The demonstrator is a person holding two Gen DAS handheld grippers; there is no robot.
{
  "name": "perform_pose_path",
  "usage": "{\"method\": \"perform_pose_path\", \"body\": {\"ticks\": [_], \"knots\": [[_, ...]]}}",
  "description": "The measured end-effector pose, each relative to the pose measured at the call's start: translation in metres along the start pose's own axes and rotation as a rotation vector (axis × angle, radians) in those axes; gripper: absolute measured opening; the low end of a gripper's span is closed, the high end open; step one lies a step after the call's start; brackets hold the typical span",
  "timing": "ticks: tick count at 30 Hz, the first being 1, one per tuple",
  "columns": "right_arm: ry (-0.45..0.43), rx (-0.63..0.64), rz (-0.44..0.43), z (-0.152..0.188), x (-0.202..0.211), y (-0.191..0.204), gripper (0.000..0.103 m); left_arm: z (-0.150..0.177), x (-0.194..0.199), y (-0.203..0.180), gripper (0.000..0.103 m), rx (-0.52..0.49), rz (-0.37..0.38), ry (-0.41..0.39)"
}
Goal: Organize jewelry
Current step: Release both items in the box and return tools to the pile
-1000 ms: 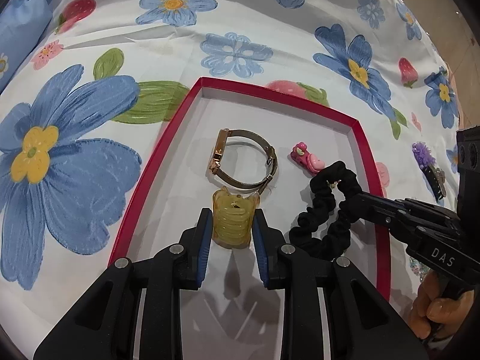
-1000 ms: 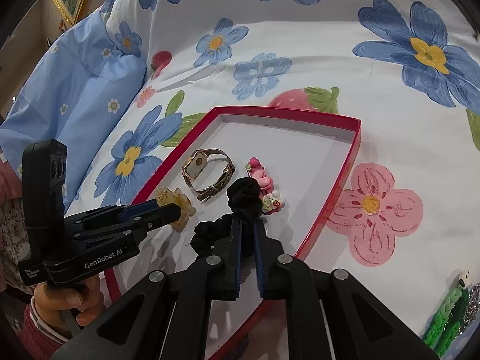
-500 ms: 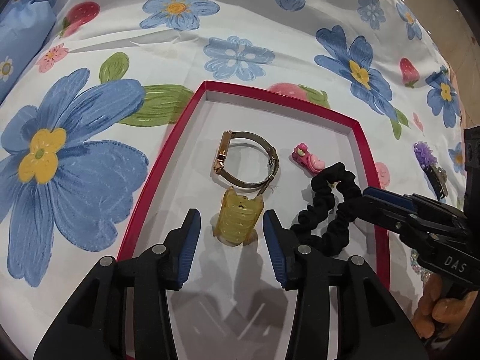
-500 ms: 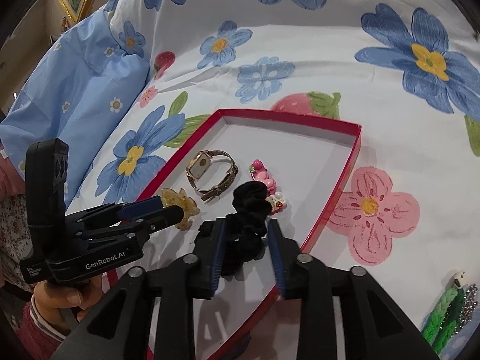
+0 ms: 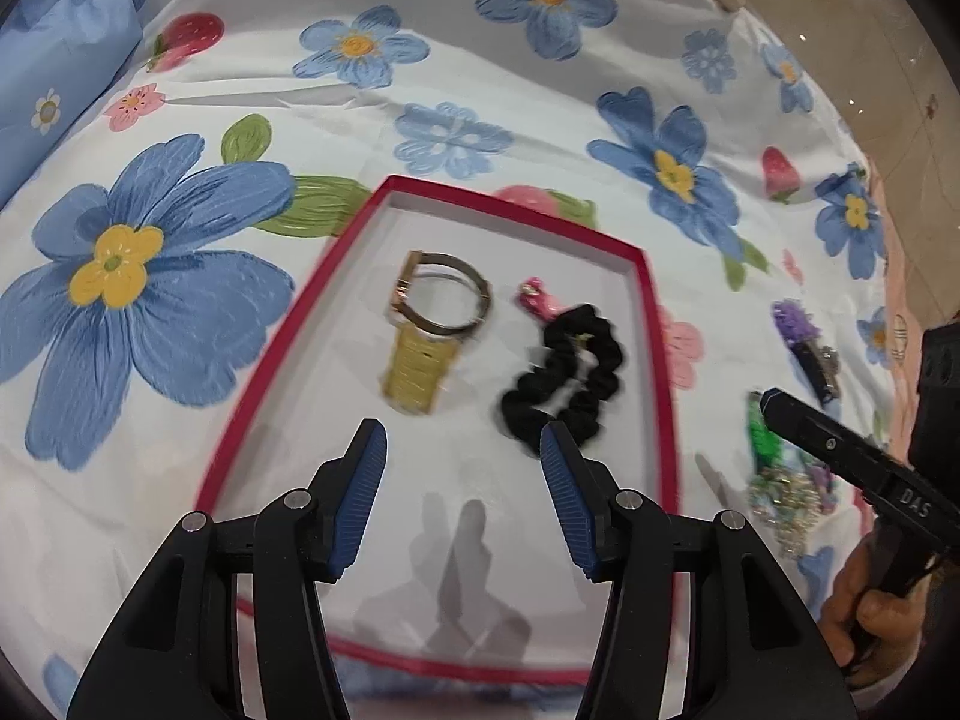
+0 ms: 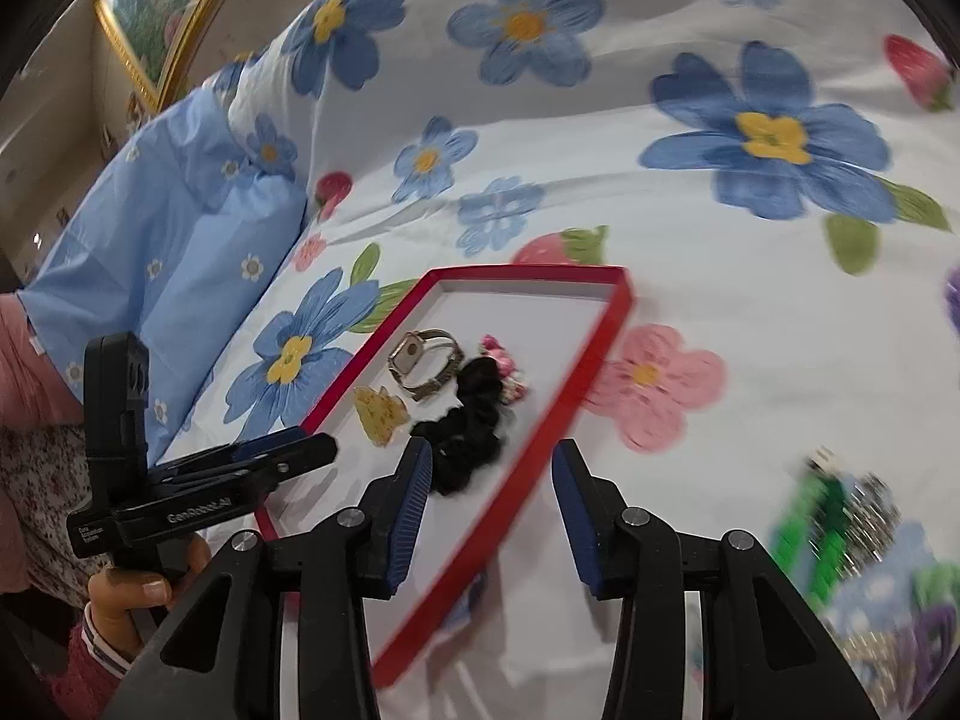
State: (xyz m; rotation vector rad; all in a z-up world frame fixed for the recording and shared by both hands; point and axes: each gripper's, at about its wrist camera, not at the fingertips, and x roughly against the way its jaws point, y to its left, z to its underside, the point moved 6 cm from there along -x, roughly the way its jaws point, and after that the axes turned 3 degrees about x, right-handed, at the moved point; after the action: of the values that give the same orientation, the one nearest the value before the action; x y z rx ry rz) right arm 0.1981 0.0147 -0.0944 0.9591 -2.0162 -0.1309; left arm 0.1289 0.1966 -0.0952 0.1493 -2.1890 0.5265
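Floral bedding [image 5: 420, 78], white with big blue flowers and strawberries, covers the whole surface, and a shallow red-rimmed tray [image 5: 288, 348] with a white floor lies on it ahead of both tongs. From the left wrist view, the left gripper [image 5: 462, 462] stands spread wide with nothing between its blue-padded fingers [image 5: 360, 492], hovering over the near part of the tray. Just beyond its fingertips, slightly to the left of the gap's middle, lies a translucent yellow claw clip [image 5: 417, 372], and touching the clip's far end is a gold-toned wristwatch [image 5: 441, 294] resting on its side. A black scrunchie [image 5: 564, 378] lies just ahead of the right-hand fingertip, and a small pink hair clip [image 5: 537, 300] sits at its far end, partly hidden by it. From the right wrist view, the right gripper [image 6: 489, 474] is likewise released and empty, its fingers straddling the tray's right rim [image 6: 540, 444]; the scrunchie [image 6: 468, 426] lies just ahead of its left finger, inside the tray, with the claw clip [image 6: 378, 414] farther left and the watch [image 6: 426, 363] beyond. Off the tray, to the right of both tongs, a blurred heap of loose accessories rests on the bedding: a green beaded piece [image 6: 810, 516], something silvery [image 5: 792, 498], and a purple clip [image 5: 798, 324]. A gilt picture frame [image 6: 150, 30] shows at the far left behind a blue pillow [image 6: 174, 240].
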Motion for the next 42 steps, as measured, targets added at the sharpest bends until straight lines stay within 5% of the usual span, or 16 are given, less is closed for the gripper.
{"method": "perform_pose_path", "body": {"ticks": [22, 42], "knots": [[-0.074, -0.117, 0.207, 0.075, 0.13, -0.09, 0.05, 0.057, 0.012, -0.111, 0.057, -0.129, 0.149, 0.076], [-0.038, -0.136, 0.267, 0.087, 0.139, -0.142, 0.049, 0.068, -0.044, -0.187, 0.057, -0.33, 0.148, 0.177]]}}
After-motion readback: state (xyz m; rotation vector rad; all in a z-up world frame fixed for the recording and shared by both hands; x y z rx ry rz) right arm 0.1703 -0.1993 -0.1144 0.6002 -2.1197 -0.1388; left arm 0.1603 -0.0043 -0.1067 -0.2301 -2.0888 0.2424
